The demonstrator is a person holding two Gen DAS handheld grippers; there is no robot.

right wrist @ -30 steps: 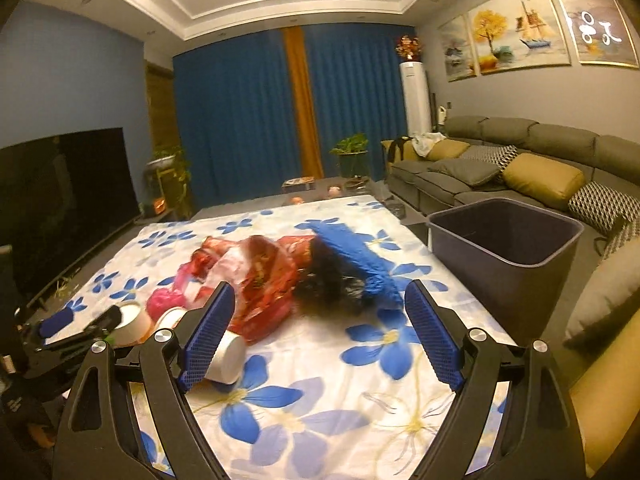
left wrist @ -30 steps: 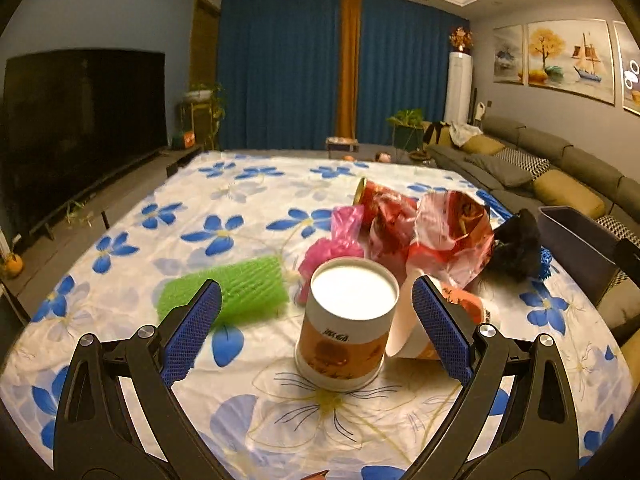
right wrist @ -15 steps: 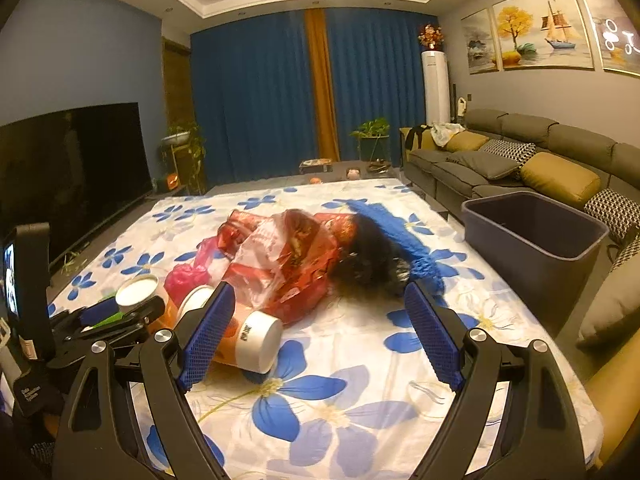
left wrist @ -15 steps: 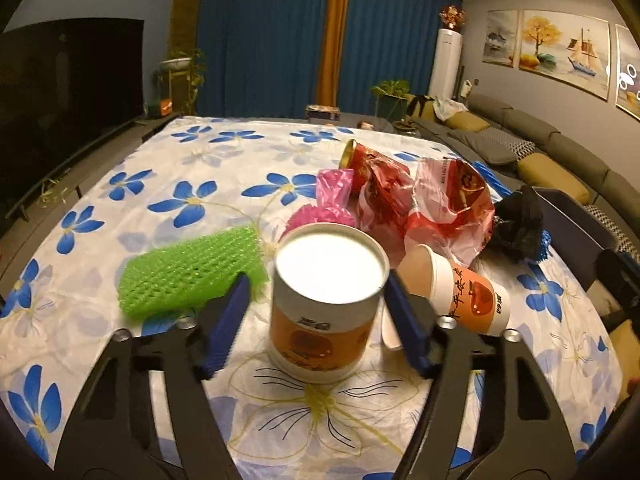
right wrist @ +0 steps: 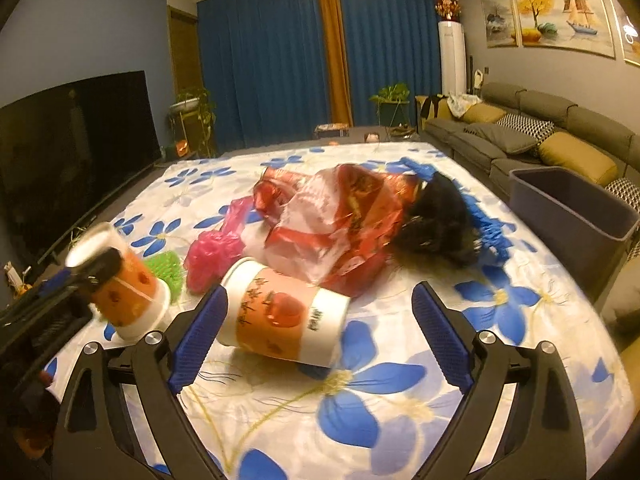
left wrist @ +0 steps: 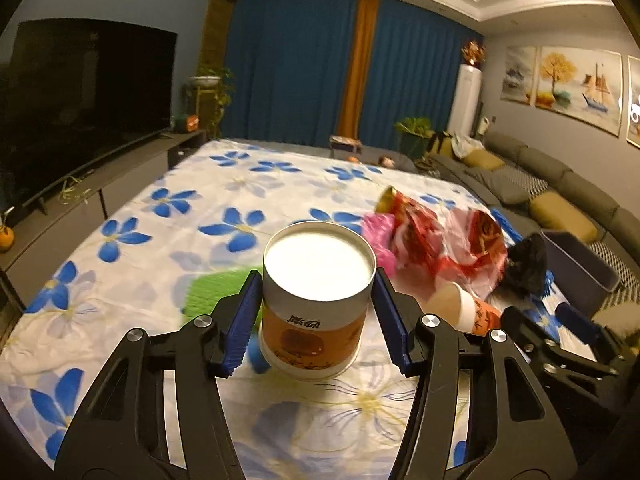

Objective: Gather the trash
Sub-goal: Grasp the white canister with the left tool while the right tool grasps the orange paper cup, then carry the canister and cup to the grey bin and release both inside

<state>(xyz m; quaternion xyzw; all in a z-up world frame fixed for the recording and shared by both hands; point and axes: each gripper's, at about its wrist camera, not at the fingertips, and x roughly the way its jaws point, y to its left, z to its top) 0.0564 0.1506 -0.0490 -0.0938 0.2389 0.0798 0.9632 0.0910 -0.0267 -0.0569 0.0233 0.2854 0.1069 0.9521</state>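
Dim living room all round, blue curtains [left wrist: 296,60] at the far wall, and up front a counter [left wrist: 160,216] draped in a white cloth with blue flowers. Grips a lidded paper tub [left wrist: 314,320] in the left tongs [left wrist: 317,272], jaws closing, blue pads pressed to both of its sides just under the white lid. Holds it by the counter's near edge, tilted as seen from the right wrist.

Keeps the right tongs [right wrist: 320,290] released, jaws opening wide over a paper cup [right wrist: 280,316] lying on its side close to the left pad. Clamps nothing there.

Shows, just behind the tub, a green mesh roll [left wrist: 212,288] and a crumpled pink bag [right wrist: 214,248]. Finds farther in, toward the counter's middle, a red and white plastic bag [right wrist: 332,216] lying against a black clump [right wrist: 440,220] with something blue [right wrist: 484,224] along its far side.

Places a grey bin [right wrist: 576,208] off the counter's right edge, before a grey sofa [right wrist: 520,128] with yellow cushions. Leaves a dark television [left wrist: 80,100] along the left wall.
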